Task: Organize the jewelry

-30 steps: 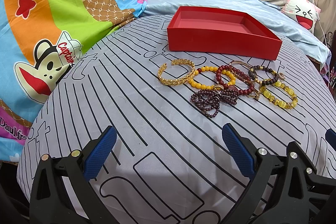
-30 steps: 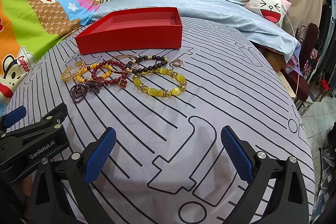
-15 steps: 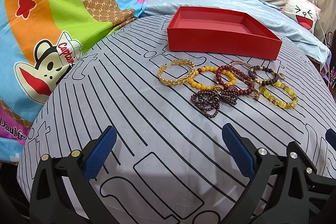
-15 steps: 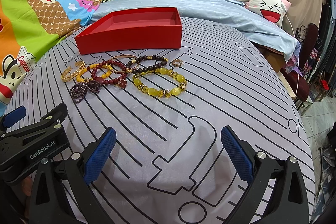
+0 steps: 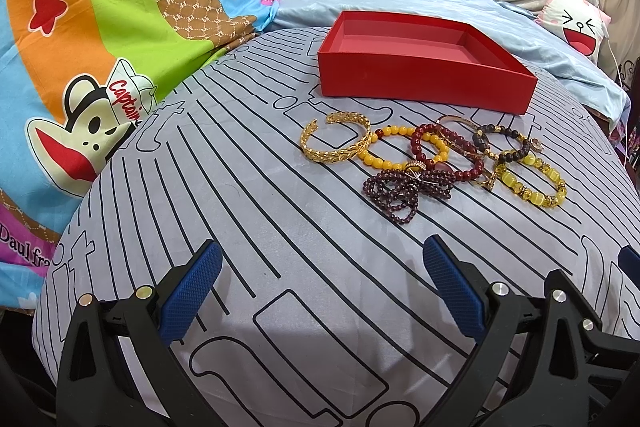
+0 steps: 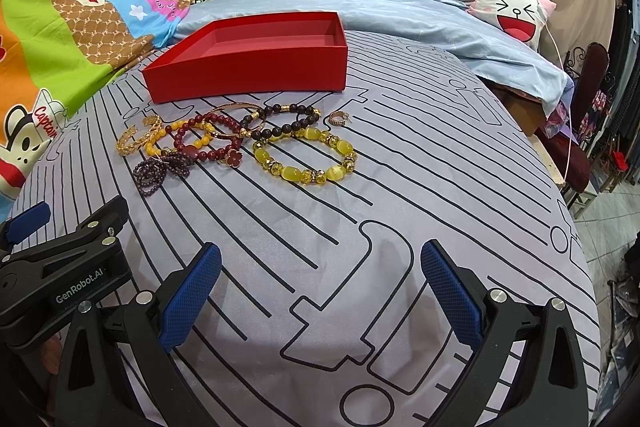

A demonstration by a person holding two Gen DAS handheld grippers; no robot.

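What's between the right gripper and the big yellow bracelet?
Nothing: only bare striped sheet lies between the right gripper and the yellow bracelet, seen in the right wrist view.

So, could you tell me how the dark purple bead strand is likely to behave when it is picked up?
The purple bead strand lies bunched in loose loops, so it is probably floppy and would dangle. It touches the dark red bracelet, so it may drag that along. Its small round beads could slip between flat pads.
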